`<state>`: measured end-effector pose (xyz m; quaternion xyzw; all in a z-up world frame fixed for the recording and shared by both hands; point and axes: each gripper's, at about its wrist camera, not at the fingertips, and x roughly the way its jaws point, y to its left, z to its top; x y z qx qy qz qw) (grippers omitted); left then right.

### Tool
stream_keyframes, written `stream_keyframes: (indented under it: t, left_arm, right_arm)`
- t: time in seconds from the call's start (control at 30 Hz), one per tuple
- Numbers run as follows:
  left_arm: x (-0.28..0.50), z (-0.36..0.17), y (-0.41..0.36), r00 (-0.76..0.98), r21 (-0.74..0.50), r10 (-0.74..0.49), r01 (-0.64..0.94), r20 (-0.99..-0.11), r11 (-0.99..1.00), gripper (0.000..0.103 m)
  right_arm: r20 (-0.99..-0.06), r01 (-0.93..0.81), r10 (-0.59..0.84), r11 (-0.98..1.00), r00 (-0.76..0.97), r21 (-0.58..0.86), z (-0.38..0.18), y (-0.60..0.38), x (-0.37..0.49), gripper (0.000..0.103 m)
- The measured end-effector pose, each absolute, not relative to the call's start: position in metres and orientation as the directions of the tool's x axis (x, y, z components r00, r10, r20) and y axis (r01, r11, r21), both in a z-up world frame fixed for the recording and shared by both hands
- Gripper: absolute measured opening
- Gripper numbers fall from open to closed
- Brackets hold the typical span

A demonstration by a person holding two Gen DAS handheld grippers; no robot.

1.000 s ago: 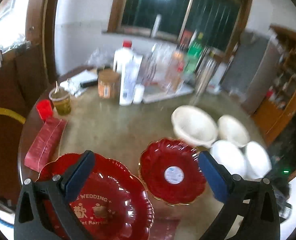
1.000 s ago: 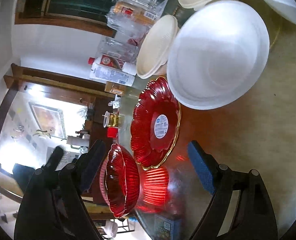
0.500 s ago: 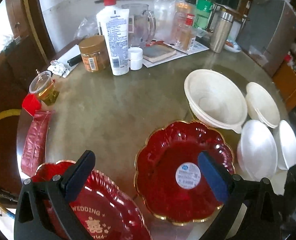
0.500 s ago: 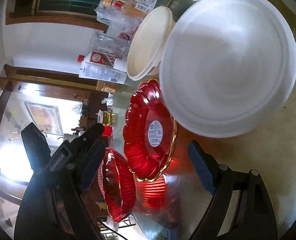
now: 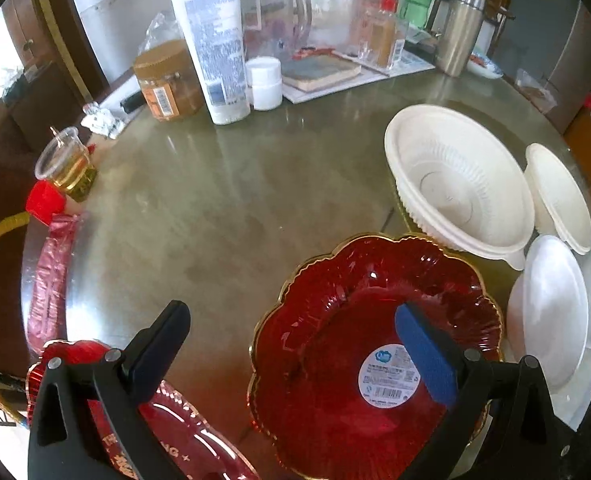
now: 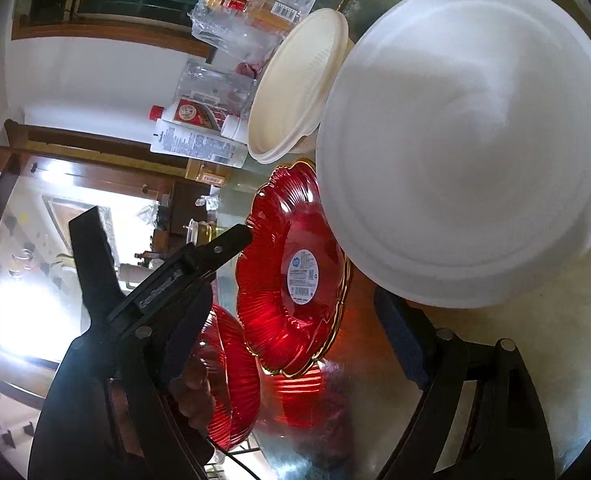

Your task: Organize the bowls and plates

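Plates came first for me: the red scalloped plate [image 5: 359, 344] with the gold rim lay flat on the table [image 5: 215, 208], right under my left hand-held gripper [image 5: 291, 356], whose jaws stood wide apart and held nothing, one finger over the plate's well near the barcode sticker [image 5: 389, 374], the other over bare table. I judged it thin moulded plastic, light, stiff enough but glossy and slippery, so the fluted rim looked like the place to pinch, near edge first. A second red plate [image 5: 167, 432] with wedding lettering sat just beside it at the table's near edge. My right hand-held gripper [image 6: 295, 340] was also spread and empty, close under a white foam plate [image 6: 467, 140], which I took to be very light and easily dented; its outer lip seemed the safest hold. A cream ribbed bowl [image 5: 455, 188] touched or nearly touched the red plate's far rim and could get nudged. Beyond stood a lotion tube [image 5: 215, 44], a jar [image 5: 167, 80], a steel flask [image 5: 457, 32] and a small cup [image 5: 67, 164], well clear.
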<state>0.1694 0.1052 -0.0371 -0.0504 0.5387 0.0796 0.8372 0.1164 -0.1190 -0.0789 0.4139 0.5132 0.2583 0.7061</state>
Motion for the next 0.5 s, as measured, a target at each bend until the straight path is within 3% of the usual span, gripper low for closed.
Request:
stream_keyframes:
  t: [0.07, 0.1, 0.13, 0.17, 0.2, 0.23, 0.27, 0.37, 0.5]
  left_arm:
    - [0.172, -0.042, 0.105, 0.392, -0.003, 0.07, -0.184, -0.917, 0.983, 0.1]
    - [0.173, -0.045, 0.105, 0.386, -0.006, 0.066, -0.181, -0.92, 0.983, 0.097]
    - [0.174, -0.049, 0.104, 0.373, -0.006, 0.063, -0.18, -0.926, 0.984, 0.087]
    - [0.175, -0.052, 0.104, 0.361, -0.006, 0.06, -0.179, -0.931, 0.984, 0.066]
    - [0.175, -0.055, 0.104, 0.344, -0.006, 0.057, -0.18, -0.937, 0.984, 0.061]
    - [0.174, -0.057, 0.104, 0.343, 0.013, 0.08, -0.193, -0.936, 0.981, 0.056]
    - [0.173, -0.056, 0.106, 0.356, 0.026, 0.101, -0.209, -0.929, 0.977, 0.045]
    - [0.17, -0.05, 0.111, 0.372, 0.009, 0.097, -0.23, -0.923, 0.973, 0.034]
    - [0.161, -0.039, 0.105, 0.415, 0.033, 0.123, -0.218, -0.901, 0.975, 0.03]
  right_arm:
    - [-0.521, 0.051, 0.785, 0.537, 0.335, 0.842, -0.079, -0.118, 0.117, 0.074]
    - [-0.531, 0.048, 0.782, 0.547, 0.327, 0.835, -0.08, -0.117, 0.118, 0.06]
    - [-0.545, 0.049, 0.776, 0.56, 0.317, 0.827, -0.082, -0.116, 0.119, 0.049]
    - [-0.568, 0.05, 0.764, 0.583, 0.307, 0.811, -0.084, -0.115, 0.119, 0.042]
    - [-0.584, 0.052, 0.754, 0.598, 0.3, 0.799, -0.085, -0.114, 0.119, 0.026]
    - [-0.596, 0.055, 0.747, 0.61, 0.295, 0.791, -0.087, -0.114, 0.119, 0.017]
    - [-0.601, 0.055, 0.744, 0.614, 0.293, 0.787, -0.089, -0.115, 0.119, 0.015]
    - [-0.618, 0.032, 0.718, 0.644, 0.321, 0.765, -0.083, -0.118, 0.116, 0.012]
    - [-0.615, 0.005, 0.703, 0.657, 0.358, 0.754, -0.075, -0.123, 0.112, 0.012]
